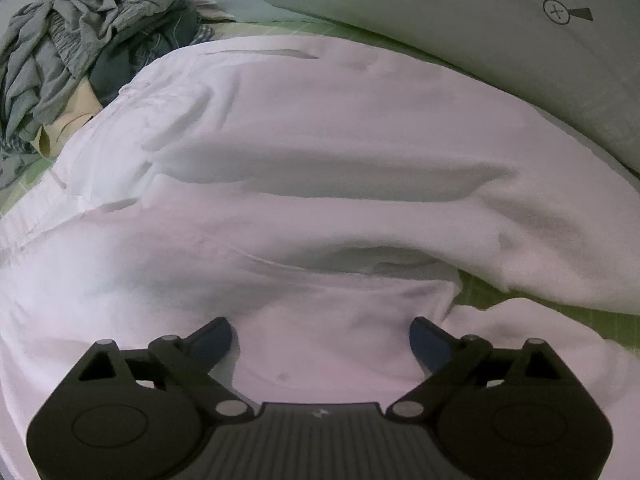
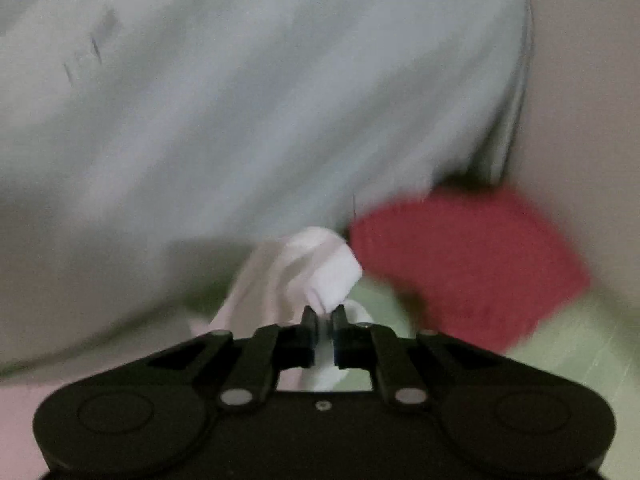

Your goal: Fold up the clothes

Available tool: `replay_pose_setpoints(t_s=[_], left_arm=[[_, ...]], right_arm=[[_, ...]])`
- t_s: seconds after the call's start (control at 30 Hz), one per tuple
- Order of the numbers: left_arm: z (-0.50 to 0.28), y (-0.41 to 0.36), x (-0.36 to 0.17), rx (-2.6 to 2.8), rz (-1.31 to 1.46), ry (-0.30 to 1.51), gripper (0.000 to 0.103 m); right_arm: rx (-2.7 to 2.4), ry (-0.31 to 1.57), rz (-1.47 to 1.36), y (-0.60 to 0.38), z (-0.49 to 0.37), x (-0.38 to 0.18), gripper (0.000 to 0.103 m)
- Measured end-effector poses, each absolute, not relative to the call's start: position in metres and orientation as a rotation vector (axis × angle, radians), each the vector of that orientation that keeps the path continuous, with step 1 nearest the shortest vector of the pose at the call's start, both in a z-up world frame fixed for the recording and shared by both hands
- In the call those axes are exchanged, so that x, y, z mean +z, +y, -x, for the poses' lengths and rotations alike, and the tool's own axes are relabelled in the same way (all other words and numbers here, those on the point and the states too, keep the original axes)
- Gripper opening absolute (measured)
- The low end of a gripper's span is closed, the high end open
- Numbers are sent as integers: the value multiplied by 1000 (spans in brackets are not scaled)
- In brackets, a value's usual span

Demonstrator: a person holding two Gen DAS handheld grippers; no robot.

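Left gripper (image 1: 320,336) spread wide above white garment (image 1: 304,152), rumpled on green mat (image 1: 520,292). Right gripper (image 2: 324,320) pinching its corner. Folding barely begun; grey pile (image 1: 80,40) untouched.

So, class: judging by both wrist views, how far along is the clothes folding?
Done: nothing clearly; a red cloth lies flat beside the work, whether folded is unclear. In hand: the right gripper is shut on a corner of the white garment, while the left gripper hovers open over it. Left: the garment lies rumpled, and a grey clothes pile waits unfolded.
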State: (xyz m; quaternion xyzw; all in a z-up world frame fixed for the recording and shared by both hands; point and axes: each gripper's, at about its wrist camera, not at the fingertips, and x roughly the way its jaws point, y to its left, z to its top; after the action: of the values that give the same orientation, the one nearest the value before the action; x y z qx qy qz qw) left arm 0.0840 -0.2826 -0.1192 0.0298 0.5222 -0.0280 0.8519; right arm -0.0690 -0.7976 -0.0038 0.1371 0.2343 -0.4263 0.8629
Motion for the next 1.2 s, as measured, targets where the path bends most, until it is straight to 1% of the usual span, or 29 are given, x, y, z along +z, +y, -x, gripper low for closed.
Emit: replay_pose_setpoints(t_s=[0.1, 0.13, 0.2, 0.23, 0.27, 0.3, 0.33, 0.37, 0.43, 0.5, 0.63, 0.9, 0.93, 0.97, 1.0, 1.03, 1.07, 1.13, 1.17, 1.2], left_arm=[[-85, -282, -119, -57, -59, 1101, 99], [-85, -281, -119, -54, -58, 1102, 99], [-86, -282, -120, -46, -54, 1104, 102], [-86, -281, -120, -46, -55, 1106, 102], [-86, -281, -120, -47, -55, 1107, 102], [-86, -281, -120, -48, -56, 1108, 103], [-86, -281, -120, -48, -56, 1109, 103], [-86, -281, -120, -45, -54, 1108, 103], [-87, -281, -119, -41, -52, 1109, 103], [-89, -281, -119, -46, -55, 1116, 103], [-93, -279, -119, -56, -60, 1127, 103], [-92, -278, -119, -52, -56, 1130, 103], [-92, -278, -119, -51, -56, 1130, 103], [-92, -279, -119, -50, -55, 1130, 103], [-92, -279, -119, -50, -55, 1129, 103], [-92, -279, -119, -49, -54, 1128, 103], [-92, -279, -119, -49, -54, 1126, 103], [-91, -279, -119, -50, -55, 1124, 103], [-90, -279, -119, -50, -55, 1123, 103], [-90, -278, -119, -51, -55, 1122, 103]], right_arm=[[-889, 483, -214, -800, 44, 15, 9], [-868, 499, -196, -802, 31, 10, 13], [-710, 578, -238, -812, 7, -14, 39], [-619, 630, -298, -819, -2, -29, 49], [-591, 634, -388, -825, 1, -39, 38], [-586, 621, -489, -830, 7, -49, 38], [-591, 582, -565, -833, 19, -54, 43], [-619, 523, -632, -835, 36, -58, 54], [-715, 469, -701, -839, 65, -67, 61], [-793, 476, -728, -846, 86, -77, 62], [-846, 519, -749, -858, 103, -96, 62], [-695, 513, -828, -861, 63, -115, 62], [-676, 515, -840, -862, 57, -118, 60], [-663, 528, -849, -863, 54, -119, 51], [-652, 543, -856, -862, 50, -121, 45], [-642, 558, -864, -862, 46, -122, 36], [-631, 574, -872, -862, 43, -124, 35], [-647, 608, -826, -859, 40, -124, 36], [-665, 621, -799, -856, 40, -123, 41], [-681, 626, -785, -854, 40, -123, 44]])
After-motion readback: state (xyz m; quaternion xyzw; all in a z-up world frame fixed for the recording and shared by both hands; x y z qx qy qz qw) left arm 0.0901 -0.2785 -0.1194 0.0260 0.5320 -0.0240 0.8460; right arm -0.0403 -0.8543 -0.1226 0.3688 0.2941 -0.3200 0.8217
